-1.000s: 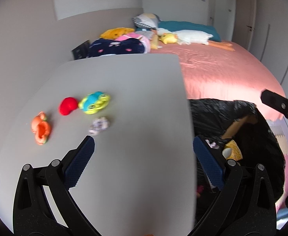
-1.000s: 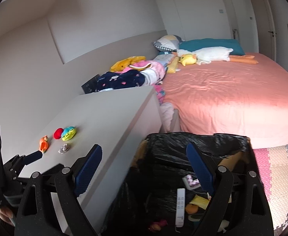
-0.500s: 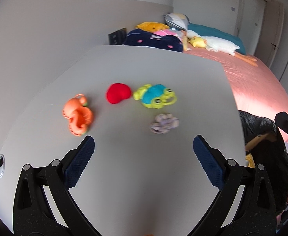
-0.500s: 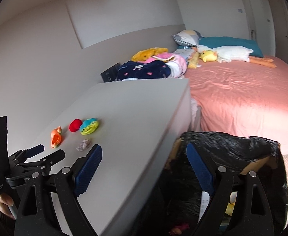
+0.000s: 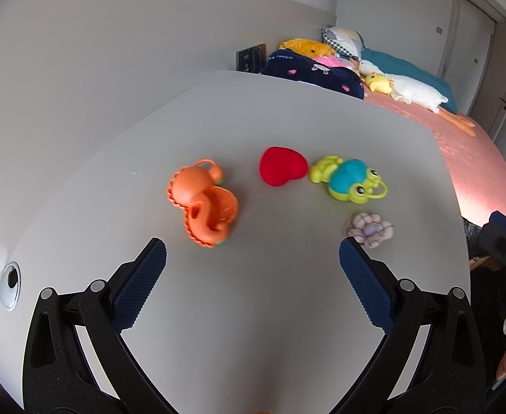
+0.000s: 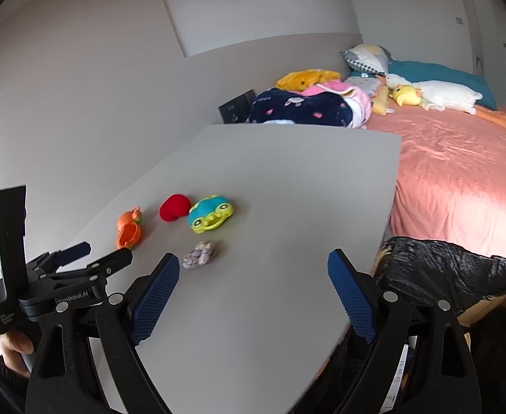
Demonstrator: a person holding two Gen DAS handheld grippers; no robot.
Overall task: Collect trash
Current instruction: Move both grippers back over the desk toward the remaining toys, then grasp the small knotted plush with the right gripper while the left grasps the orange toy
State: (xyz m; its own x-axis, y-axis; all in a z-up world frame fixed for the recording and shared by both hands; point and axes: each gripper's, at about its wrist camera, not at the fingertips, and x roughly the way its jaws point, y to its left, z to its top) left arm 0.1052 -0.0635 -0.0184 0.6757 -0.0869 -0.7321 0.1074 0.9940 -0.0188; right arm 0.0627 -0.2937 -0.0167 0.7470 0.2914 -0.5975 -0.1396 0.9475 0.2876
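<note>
Grey tabletop [image 5: 287, 310] carries four small toys; pink bed [image 6: 460, 172] far right. Left tool [image 5: 253, 258] and right tool [image 6: 253, 276] spread, empty.

Orange toy [image 5: 203, 205], red heart [image 5: 282, 169], pink bedspread [image 6: 460, 172], black bag [image 6: 453, 269]

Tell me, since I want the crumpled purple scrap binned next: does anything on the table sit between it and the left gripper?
Nothing visible does. The purple scrap lies just beyond the left gripper, near its right finger, with only bare table between. The orange toy, red heart and frog toy sit farther back.
</note>
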